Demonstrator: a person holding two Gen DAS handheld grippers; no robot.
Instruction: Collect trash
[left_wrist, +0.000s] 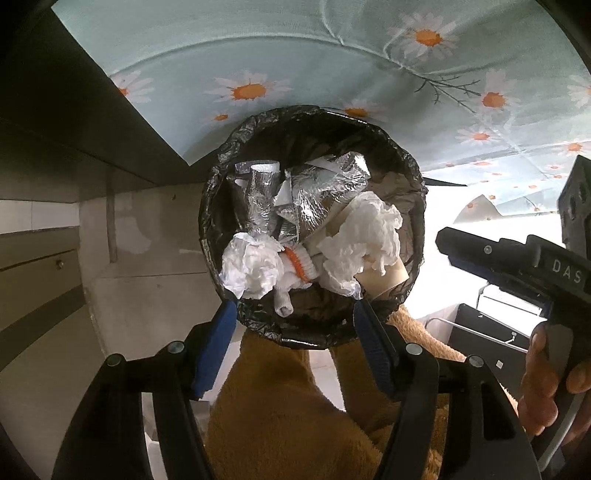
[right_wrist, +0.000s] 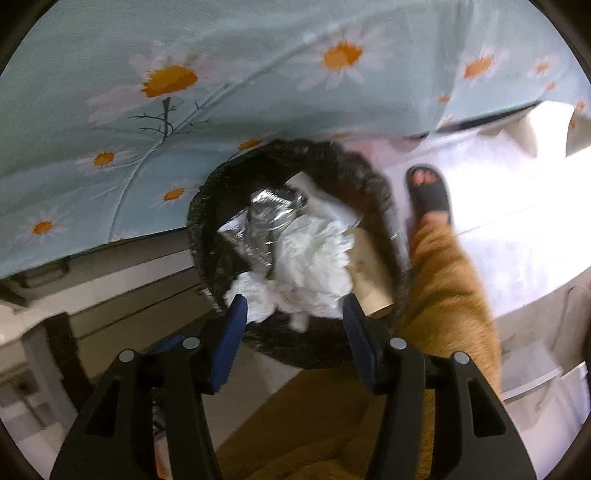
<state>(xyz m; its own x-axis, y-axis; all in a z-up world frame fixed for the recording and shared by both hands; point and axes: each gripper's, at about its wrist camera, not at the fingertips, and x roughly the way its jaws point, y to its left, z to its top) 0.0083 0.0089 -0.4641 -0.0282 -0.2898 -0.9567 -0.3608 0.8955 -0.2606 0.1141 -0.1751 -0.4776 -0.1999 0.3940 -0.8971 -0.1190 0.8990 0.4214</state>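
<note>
A round bin lined with a black bag (left_wrist: 410, 162) (right_wrist: 207, 229) stands on the floor beside the bed. It holds crumpled white tissues (left_wrist: 255, 266) (right_wrist: 314, 258), silver foil wrappers (left_wrist: 317, 188) (right_wrist: 273, 206), a paper cup (left_wrist: 384, 280) (right_wrist: 369, 273) and a white piece with an orange ring (left_wrist: 295, 262). My left gripper (left_wrist: 295, 314) hangs open above the bin's near rim with nothing between its blue pads. My right gripper (right_wrist: 293, 306) is open too, over the tissues, holding nothing. In the left wrist view the right gripper (left_wrist: 491, 254) shows at the right, held by a hand.
A light blue bedsheet with daisies (left_wrist: 295, 55) (right_wrist: 258, 92) hangs behind the bin. The person's leg in tan fleece trousers (left_wrist: 280, 398) (right_wrist: 447, 280) and a foot in a dark slipper (right_wrist: 430, 192) stand right of the bin. Wooden drawers (left_wrist: 40, 277) are at the left.
</note>
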